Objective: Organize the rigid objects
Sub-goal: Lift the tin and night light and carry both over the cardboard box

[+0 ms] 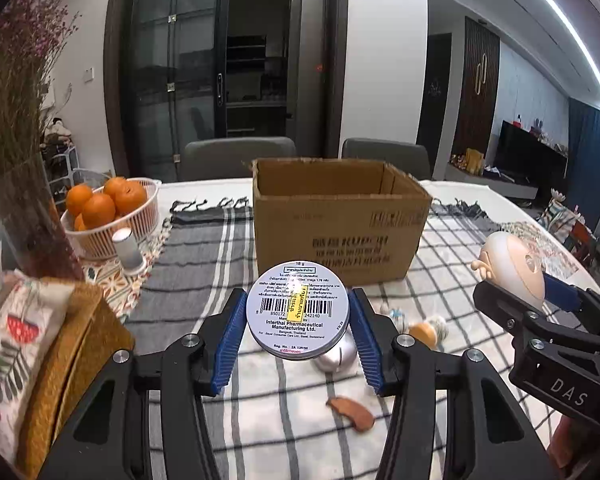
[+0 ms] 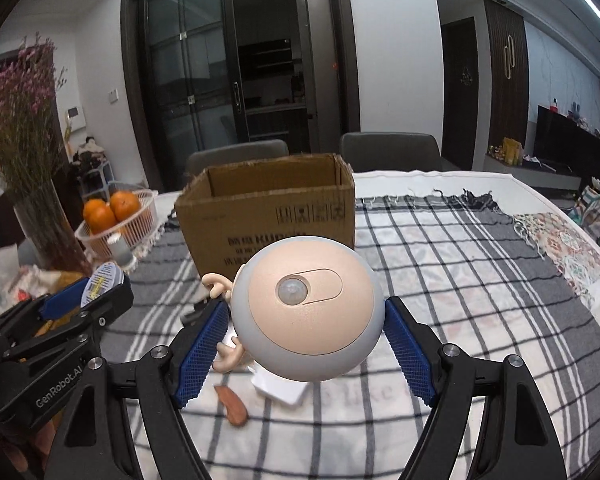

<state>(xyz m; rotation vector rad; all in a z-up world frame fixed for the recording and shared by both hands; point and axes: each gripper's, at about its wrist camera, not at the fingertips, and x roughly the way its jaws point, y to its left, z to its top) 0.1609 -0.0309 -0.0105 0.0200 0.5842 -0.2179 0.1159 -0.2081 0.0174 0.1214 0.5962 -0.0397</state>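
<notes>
Oranges (image 1: 107, 200) fill the white basket (image 1: 112, 236) at our far left, beside a vase of dried flowers (image 1: 28, 216). Next, our left tool (image 1: 298, 316) is clamped on a round ointment tin (image 1: 298, 308), held label-up above the checked cloth (image 1: 204, 264) on the tabletop. Behind it stands the open cardboard box (image 1: 340, 220). Below the tin lie a silver piece (image 1: 338, 358) and a brown wooden comb (image 1: 352, 414). At right, our right tool (image 2: 306, 332) grips a round deer-shaped sensor light (image 2: 308, 312), antlers pointing left, also off the cloth.
</notes>
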